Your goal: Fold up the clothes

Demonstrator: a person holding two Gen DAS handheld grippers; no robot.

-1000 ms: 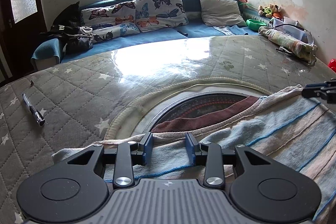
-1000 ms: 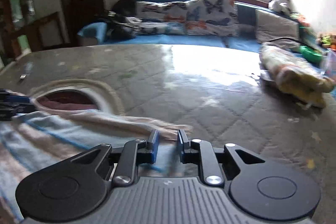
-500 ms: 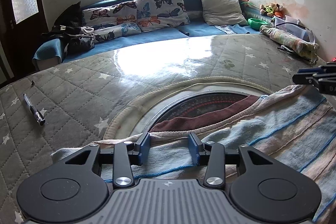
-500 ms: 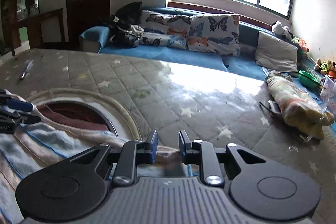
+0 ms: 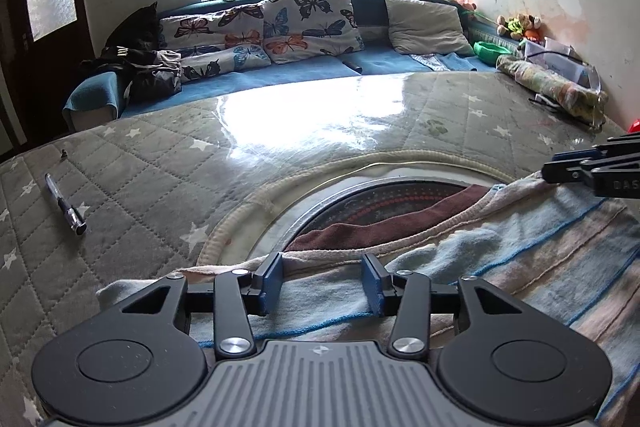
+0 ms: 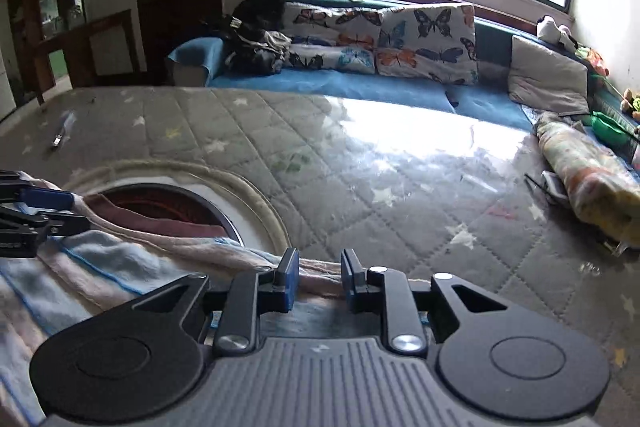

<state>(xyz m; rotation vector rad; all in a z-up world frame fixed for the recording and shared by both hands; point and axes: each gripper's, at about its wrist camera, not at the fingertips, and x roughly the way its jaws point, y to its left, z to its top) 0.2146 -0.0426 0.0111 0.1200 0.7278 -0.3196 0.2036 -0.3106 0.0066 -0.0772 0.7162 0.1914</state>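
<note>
A pale blue, pink and cream striped garment point(image 5: 520, 247) lies on the quilted table top, over a brown cloth point(image 5: 380, 223). My left gripper point(image 5: 322, 281) is open, its jaws astride the garment's far edge near its left end. My right gripper point(image 6: 316, 281) is open over the garment point(image 6: 100, 267) at its right corner, jaws apart with cloth between them. Each gripper shows at the edge of the other's view: the right one point(image 5: 592, 167), the left one point(image 6: 36, 211).
A round opening with a cream rim point(image 5: 280, 187) lies in the quilt beyond the garment. A pen point(image 5: 66, 209) lies at far left. A rolled floral bundle point(image 6: 588, 179) sits at the right. A blue sofa with butterfly pillows point(image 5: 280, 23) stands behind.
Both grippers' jaws have opened wider. The right gripper has tilted up and moved in along the garment's edge. The garment has stayed in place.
</note>
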